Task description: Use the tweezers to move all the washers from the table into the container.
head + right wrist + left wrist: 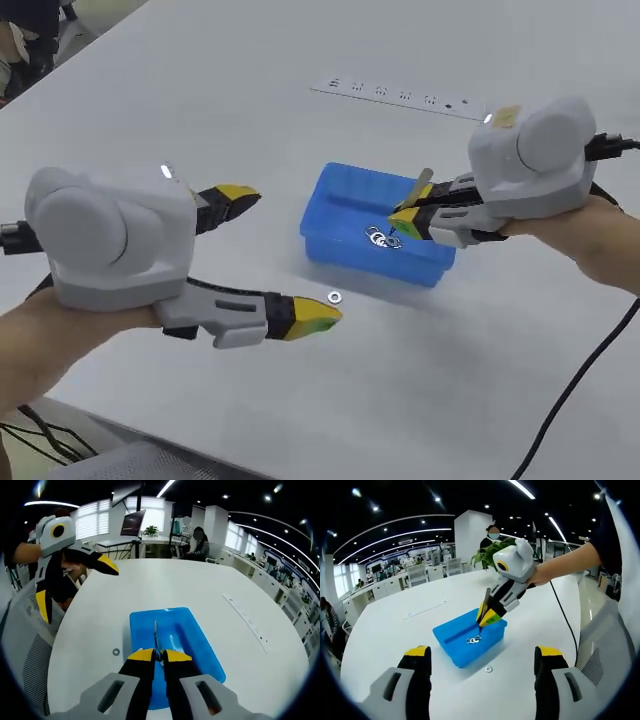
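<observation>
A blue container (345, 195) (450, 635) (192, 640) sits mid-table with several washers (381, 238) (472, 640) inside. My right gripper (408, 222) (159, 655) (489, 616) is shut on metal tweezers (420, 188) (155, 635) (484, 602), whose tips point down into the container, just above those washers. One washer (334, 297) (489, 669) (116, 652) lies on the table in front of the container. My left gripper (280, 255) (482, 655) (75, 582) stands open with nothing in it, its jaws either side of the line to that loose washer.
A white power strip (400, 97) (247, 620) (425, 611) lies flat behind the container. A black cable (585, 370) trails from the right gripper over the table's right side. The white table (200, 90) has free room on all sides of the container.
</observation>
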Demonstrator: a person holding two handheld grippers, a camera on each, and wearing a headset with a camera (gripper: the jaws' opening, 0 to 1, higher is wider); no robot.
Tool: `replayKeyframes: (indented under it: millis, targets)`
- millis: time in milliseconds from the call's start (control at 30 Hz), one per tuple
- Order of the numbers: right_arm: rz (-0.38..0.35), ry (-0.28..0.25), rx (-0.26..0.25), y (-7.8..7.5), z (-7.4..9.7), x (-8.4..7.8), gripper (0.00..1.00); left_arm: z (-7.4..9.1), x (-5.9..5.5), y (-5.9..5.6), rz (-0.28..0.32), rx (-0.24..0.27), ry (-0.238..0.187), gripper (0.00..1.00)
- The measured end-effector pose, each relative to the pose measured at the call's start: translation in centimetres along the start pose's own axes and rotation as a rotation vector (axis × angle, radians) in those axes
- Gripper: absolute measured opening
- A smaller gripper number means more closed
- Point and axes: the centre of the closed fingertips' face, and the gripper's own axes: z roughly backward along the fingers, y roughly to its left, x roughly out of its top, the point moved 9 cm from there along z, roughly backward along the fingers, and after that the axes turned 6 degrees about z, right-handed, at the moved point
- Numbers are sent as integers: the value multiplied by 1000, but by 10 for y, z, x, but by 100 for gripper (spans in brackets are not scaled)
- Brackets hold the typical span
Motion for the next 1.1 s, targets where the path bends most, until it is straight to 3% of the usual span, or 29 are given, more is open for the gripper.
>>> replayKeyframes:
  millis: [167, 267, 300, 433, 633, 667, 733, 833, 967, 1100]
  targets:
    - [62, 8, 20, 8, -1, 8, 8, -21, 28, 6, -67, -14, -19, 79]
    - [76, 8, 29, 11, -2, 11, 8, -32, 39, 4, -115, -33, -8, 74]
    - [80, 5, 33, 12, -3, 12, 8, -36, 41, 9, -122, -50, -15, 72]
    - [114, 9, 41, 17, -4, 17, 8, -51, 52, 3, -151, -108, -13, 62]
    - [165, -1, 54, 24, -1, 27, 8, -69, 55, 2, -196, -189, 21, 47]
    - [201, 7, 55, 25, 0, 29, 8, -70, 56, 1, -203, -199, 23, 42]
    - [205, 5, 60, 28, 1, 29, 8, -72, 59, -3, -221, -216, 17, 33]
    - [213, 1, 67, 30, 3, 30, 8, -72, 62, -4, -219, -243, 14, 25]
    - [211, -3, 65, 29, 5, 32, 8, -68, 66, -14, -243, -292, 15, 16]
    - [215, 0, 67, 28, 4, 31, 8, -61, 69, -17, -248, -301, 5, 12]
